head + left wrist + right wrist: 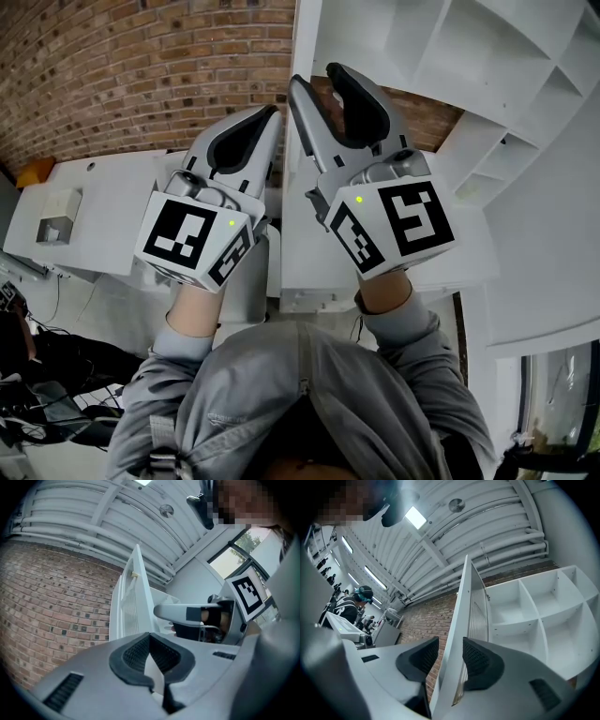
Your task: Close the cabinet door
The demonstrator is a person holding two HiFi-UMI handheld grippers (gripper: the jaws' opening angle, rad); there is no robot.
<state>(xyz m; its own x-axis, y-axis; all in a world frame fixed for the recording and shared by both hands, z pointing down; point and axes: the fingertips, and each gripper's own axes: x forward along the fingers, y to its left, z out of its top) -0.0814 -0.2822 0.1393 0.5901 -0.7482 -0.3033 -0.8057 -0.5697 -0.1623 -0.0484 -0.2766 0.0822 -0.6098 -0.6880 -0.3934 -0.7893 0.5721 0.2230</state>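
In the head view, the right gripper is raised with its jaws spread, one on each side of the free edge of the white cabinet door. The door stands swung out, edge-on, from the white cabinet of open compartments at the right. Straddling the edge looks like a way to catch the door so it can be swung. The left gripper hangs just beside it on the brick wall side, jaws pressed together on nothing, apparently a spare held out of the door's way. In the left gripper view, its two dark pads meet at the tip with nothing between them. The door rises ahead, and one jaw of the right gripper reaches in from the right. In the right gripper view, the door's edge runs up between that gripper's pads. Brick shows through a gap beside the left pad, so the jaws are not clamped. The right pad sits close to the door, but I cannot tell whether it touches. The compartments lie to the door's right, so closing likely means pushing that way. The door stands wide open, and the task seems barely begun.
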